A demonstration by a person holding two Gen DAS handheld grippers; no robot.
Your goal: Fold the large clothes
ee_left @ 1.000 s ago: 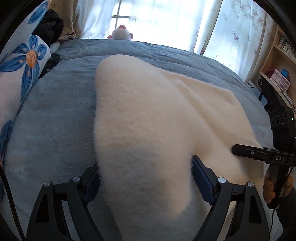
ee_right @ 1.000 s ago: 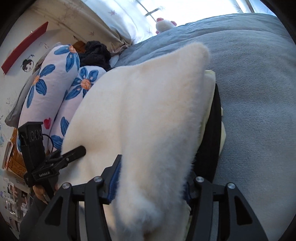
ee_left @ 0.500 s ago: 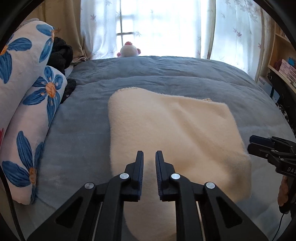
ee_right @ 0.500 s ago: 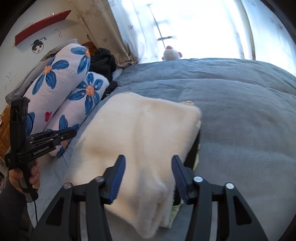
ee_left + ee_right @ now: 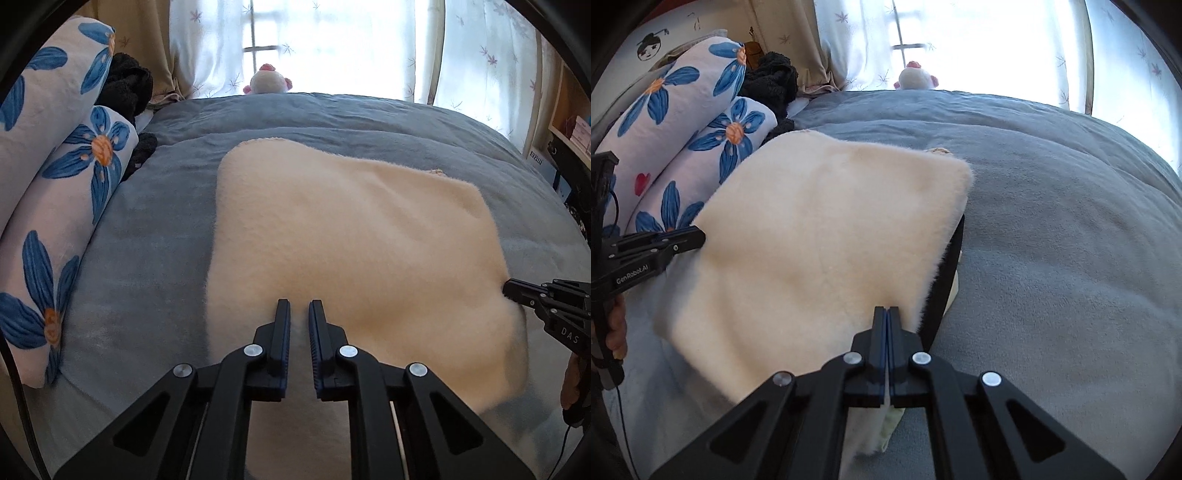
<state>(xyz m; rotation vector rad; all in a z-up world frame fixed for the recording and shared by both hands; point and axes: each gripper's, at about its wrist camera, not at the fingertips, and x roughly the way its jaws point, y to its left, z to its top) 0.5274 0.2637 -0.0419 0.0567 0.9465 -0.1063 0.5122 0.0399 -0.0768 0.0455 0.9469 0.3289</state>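
Bed (image 5: 155, 266): blue-grey plush cover, soft and yielding; it bears everything else and gives little firm backing to press a crease against.
Garment (image 5: 351, 240): cream fleece, lying folded into a rough rectangle in the middle of the bed, just beside the pillows; a dark band and a pale yellow layer (image 5: 955, 258) show along its right edge. Judged bulky yet light, limp, springy in the pile, not slippery and not fragile.
Where to hold: judged best at the near corners or along the near edge, pinching all layers together, since a single layer would let the stack slide apart.
Floral pillows (image 5: 62, 206): two, stacked at the left side of the bed, clear of the garment.
Left gripper (image 5: 299, 314): over the near edge of the garment; fingers nearly together with a narrow gap, no cloth visible between them.
Right gripper (image 5: 888, 314): at the near right edge; fingers pressed fully together, apparently holding nothing.
Plush toy (image 5: 267, 79): at the far edge by the window, well apart.
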